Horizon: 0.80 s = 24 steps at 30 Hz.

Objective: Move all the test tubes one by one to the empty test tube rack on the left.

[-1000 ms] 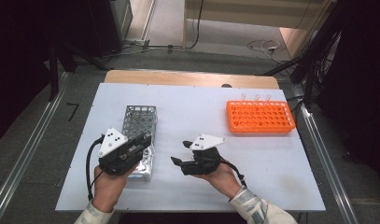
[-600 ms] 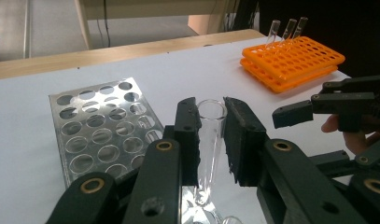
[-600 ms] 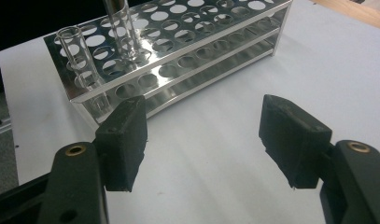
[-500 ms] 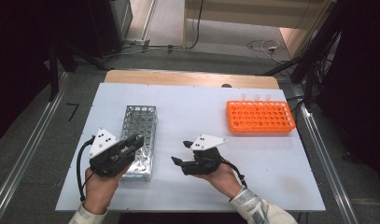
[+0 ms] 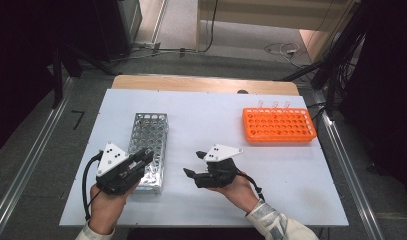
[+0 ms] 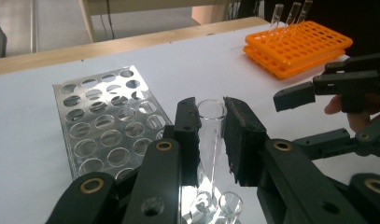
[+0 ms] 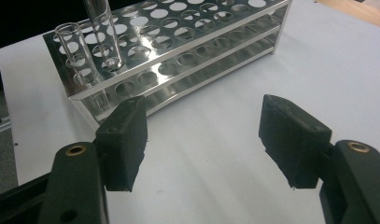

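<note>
Glass test tube (image 6: 211, 135) stands nearly upright between the pads of the left tongs (image 6: 211, 140), which are clamped on it just below its open rim; its long axis runs up and down, and its lower end reaches the near corner of the steel rack (image 6: 108, 126), where the right gripper view shows it (image 7: 102, 32) hanging over the top plate's holes beside a second tube (image 7: 78, 53) already seated there. From above, the left tongs (image 5: 141, 161) sit over the rack's near end (image 5: 148, 135), so the tube is already at its target and whatever comes next looks to turn on keeping that axis plumb over a hole, whether it is being lowered in or drawn out; I cannot tell which. Rims of other tubes (image 6: 230, 204) show low in the left gripper view, close enough to be knocked if the tube tilts. Right tongs (image 5: 195, 164) rest on the tabletop (image 5: 271, 185) just beside the rack, pointing toward it, with the jaws spread wide and nothing between them. Well apart, toward the far right corner, lies an orange rack (image 5: 278, 125) with a few clear tubes (image 6: 290, 14) standing along its far edge; nothing lies between it and the right tongs.
</note>
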### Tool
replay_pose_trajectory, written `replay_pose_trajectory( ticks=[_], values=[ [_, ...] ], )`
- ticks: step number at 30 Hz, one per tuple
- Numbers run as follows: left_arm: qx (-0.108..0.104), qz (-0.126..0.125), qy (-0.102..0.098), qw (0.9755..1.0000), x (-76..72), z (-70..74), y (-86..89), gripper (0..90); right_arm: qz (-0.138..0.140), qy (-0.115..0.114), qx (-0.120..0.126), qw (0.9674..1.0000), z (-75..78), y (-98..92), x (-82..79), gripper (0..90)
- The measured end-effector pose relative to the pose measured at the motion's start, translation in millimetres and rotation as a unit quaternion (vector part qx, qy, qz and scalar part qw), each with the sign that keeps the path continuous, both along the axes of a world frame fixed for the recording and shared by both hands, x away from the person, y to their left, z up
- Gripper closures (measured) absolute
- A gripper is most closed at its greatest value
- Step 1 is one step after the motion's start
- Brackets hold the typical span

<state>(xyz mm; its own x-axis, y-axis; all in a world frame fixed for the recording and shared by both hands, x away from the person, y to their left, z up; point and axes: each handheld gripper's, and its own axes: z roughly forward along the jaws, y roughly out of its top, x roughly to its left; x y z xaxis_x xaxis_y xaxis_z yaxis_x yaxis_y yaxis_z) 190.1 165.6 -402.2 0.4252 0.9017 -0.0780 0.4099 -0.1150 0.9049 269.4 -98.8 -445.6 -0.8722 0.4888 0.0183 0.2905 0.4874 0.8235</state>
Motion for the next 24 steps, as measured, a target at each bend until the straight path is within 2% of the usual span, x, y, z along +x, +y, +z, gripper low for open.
replay_pose_trajectory(
  ticks=[13, 17, 24],
  values=[
    [0.028, -0.003, 0.023, 0.9993, -1.2, -17.7, -9.0, 74.1, 0.002, 0.001, -0.007, 1.0, -1.8, 1.4, -0.9, 31.2],
    [0.027, -0.003, 0.027, 0.9993, -1.3, -19.2, -8.4, 73.9, 0.002, 0.002, -0.007, 1.0, -2.9, 1.3, -0.2, 31.2],
    [0.016, -0.003, 0.027, 0.9995, -0.5, -18.7, -6.1, 65.8, -0.001, 0.0, -0.007, 1.0, -2.7, 0.3, 0.9, 31.2]
  ],
)
